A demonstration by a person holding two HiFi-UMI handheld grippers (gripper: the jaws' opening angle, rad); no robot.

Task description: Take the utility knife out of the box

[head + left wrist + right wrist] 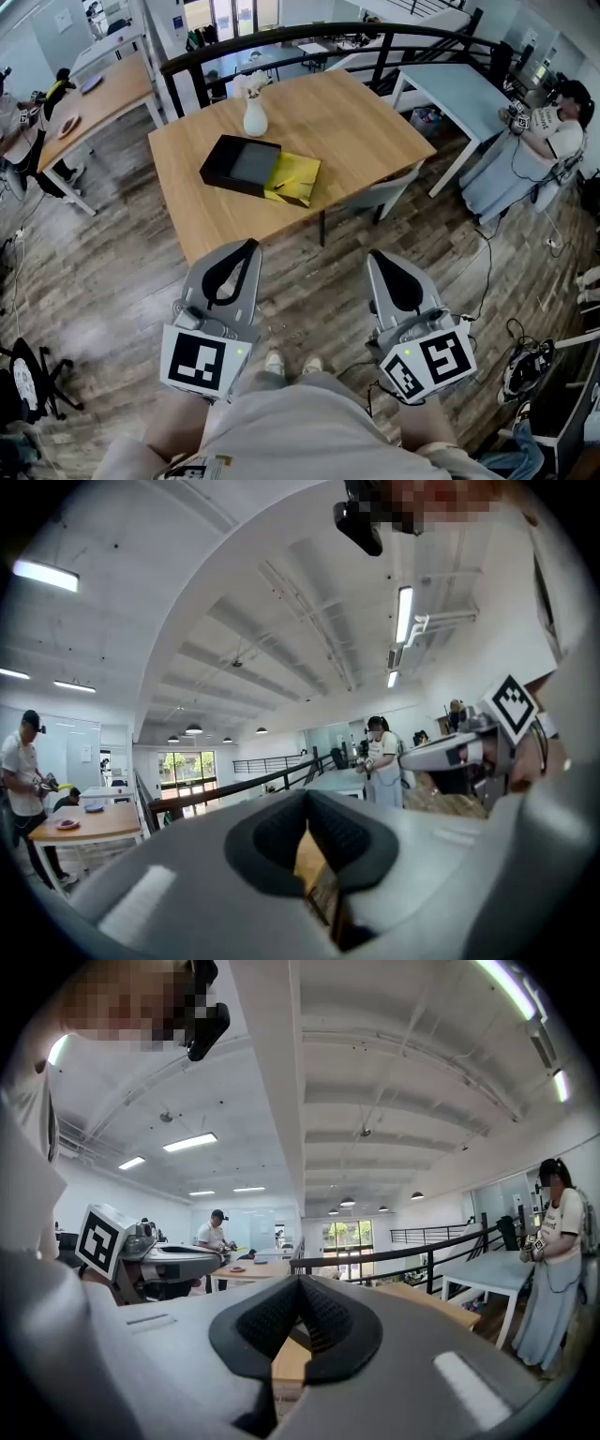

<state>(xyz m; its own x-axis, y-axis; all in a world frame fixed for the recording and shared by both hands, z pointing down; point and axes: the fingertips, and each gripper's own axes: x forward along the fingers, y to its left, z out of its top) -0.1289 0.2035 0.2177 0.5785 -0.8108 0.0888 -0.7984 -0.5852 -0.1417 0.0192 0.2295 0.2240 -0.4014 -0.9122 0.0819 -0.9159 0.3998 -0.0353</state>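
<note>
As the left gripper (247, 246) hangs shut, the box (241, 165) lies ahead.

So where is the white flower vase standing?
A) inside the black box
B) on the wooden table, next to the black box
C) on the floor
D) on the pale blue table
B: in the head view the white vase stands on the wooden table, just past the far edge of the black box.
</note>
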